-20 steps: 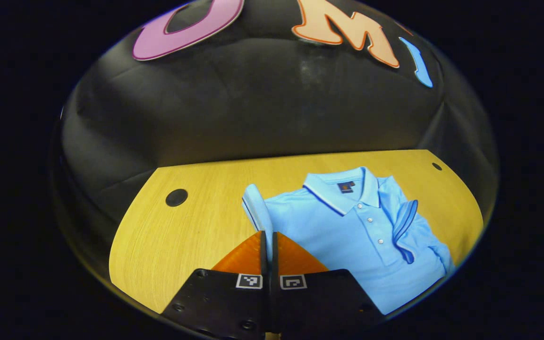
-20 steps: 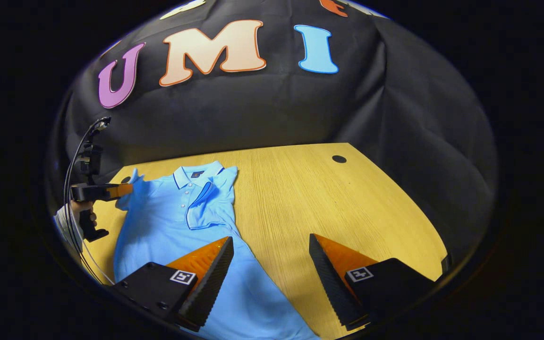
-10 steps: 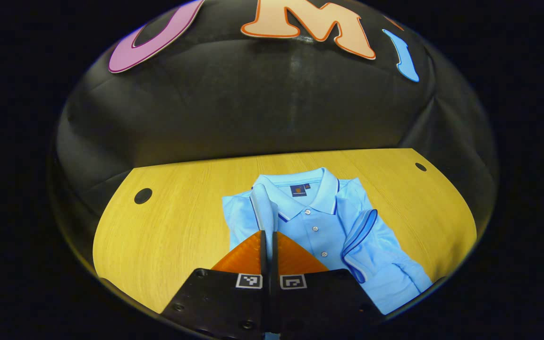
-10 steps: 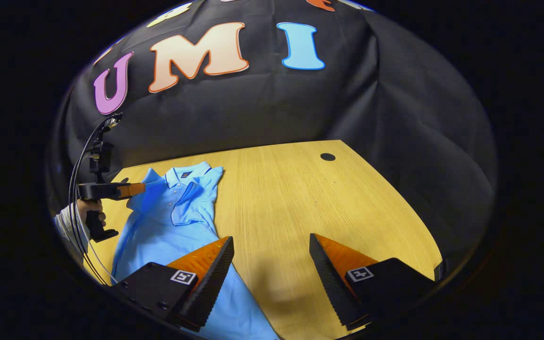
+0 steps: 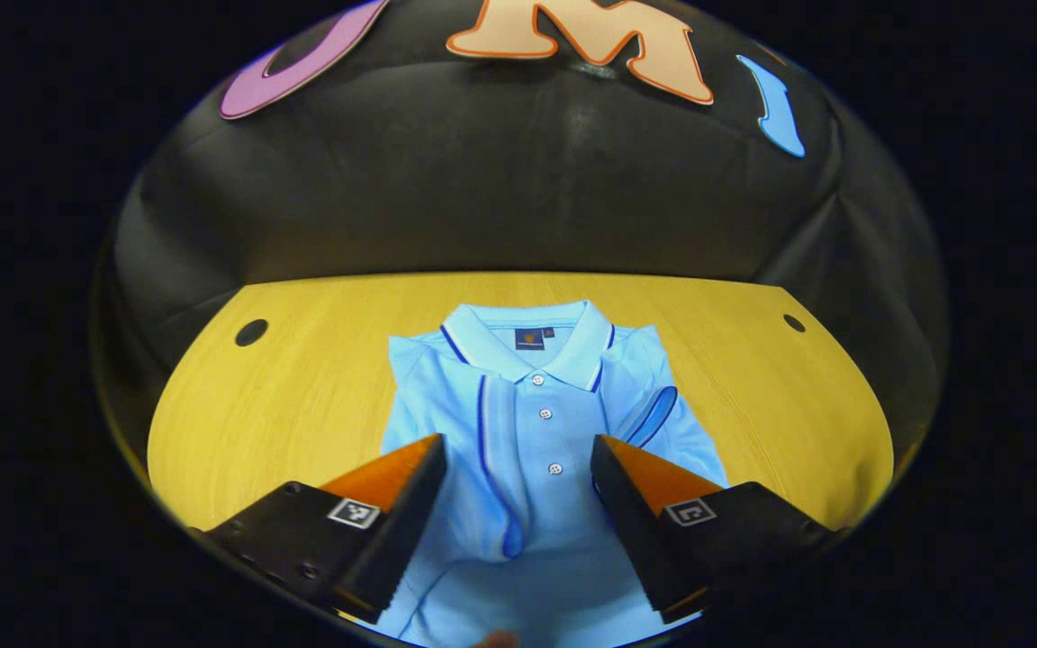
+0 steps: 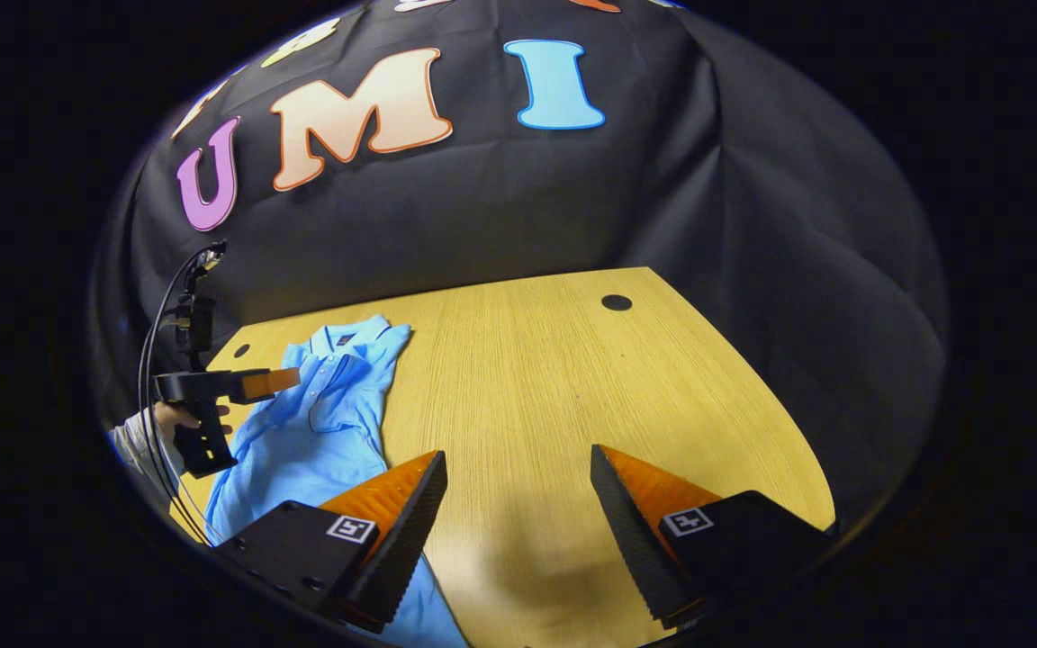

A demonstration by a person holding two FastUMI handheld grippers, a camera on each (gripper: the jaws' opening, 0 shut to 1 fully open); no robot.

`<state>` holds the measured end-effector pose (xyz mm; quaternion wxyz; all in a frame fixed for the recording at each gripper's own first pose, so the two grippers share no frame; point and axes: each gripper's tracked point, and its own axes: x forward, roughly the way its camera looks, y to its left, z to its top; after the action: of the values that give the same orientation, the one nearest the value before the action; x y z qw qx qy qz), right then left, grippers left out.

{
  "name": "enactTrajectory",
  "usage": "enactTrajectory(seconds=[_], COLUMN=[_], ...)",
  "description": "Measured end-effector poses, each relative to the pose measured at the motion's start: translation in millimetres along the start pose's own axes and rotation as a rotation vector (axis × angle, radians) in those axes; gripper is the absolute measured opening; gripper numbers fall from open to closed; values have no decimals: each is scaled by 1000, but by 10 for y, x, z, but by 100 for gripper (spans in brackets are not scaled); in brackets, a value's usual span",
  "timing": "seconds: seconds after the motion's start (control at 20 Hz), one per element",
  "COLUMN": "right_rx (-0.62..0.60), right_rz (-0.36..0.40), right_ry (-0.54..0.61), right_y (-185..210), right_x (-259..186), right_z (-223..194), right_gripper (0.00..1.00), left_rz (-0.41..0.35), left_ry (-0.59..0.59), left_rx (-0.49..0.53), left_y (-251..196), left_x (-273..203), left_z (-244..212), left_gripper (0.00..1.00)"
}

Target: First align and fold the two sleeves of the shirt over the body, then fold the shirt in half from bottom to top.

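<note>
The left gripper (image 5: pixel 514 486) hangs over the chest of the shirt (image 5: pixel 536 432) with its fingers spread wide and nothing between them; the cloth lies below the gap, not pinched. That fits a sleeve laid down and let go: the one sleeve (image 5: pixel 491 450) lies folded inward along the button row, its dark-trimmed edge running down the front, while the other sleeve (image 5: pixel 653 418) is folded over on the far side of the buttons, its trim curving near the shoulder. So both sleeves look to be over the body, and the bottom-to-top fold seems to be what remains. The right gripper (image 6: pixel 514 504) is open too, holding nothing, and sits over bare wood beside the lower part of the shirt (image 6: pixel 320 423), probably waiting near the hem for that next fold. From the right gripper view the left gripper (image 6: pixel 248 382) shows farther off above the shirt, held by a hand (image 6: pixel 167 418) in a light sleeve, with cables rising from it. The shirt lies flat, collar (image 5: pixel 527 346) toward the back, on a light wooden table (image 5: pixel 302 405) with small dark round holes (image 5: pixel 251 332) near its far corners. Behind the table hangs black cloth.
</note>
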<state>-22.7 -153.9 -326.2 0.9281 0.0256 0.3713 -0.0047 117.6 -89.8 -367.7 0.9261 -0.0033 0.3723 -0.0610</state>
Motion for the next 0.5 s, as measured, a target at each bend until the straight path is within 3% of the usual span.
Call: enactTrajectory(seconds=[0.05, 0.3, 0.5], right_rx=[0, -37, -84], right_rz=[24, 142, 188], right_ry=[-10, -43, -61], right_y=[16, 219, 433], right_x=[23, 86, -53], right_z=[38, 118, 64], right_gripper=[99, 98, 99], left_rz=[7, 67, 90], left_ry=[-17, -109, -136], left_rx=[-7, -19, 3], left_y=[-8, 103, 202], left_x=[-171, -930, -1413], left_z=[51, 170, 65], left_gripper=[95, 95, 96])
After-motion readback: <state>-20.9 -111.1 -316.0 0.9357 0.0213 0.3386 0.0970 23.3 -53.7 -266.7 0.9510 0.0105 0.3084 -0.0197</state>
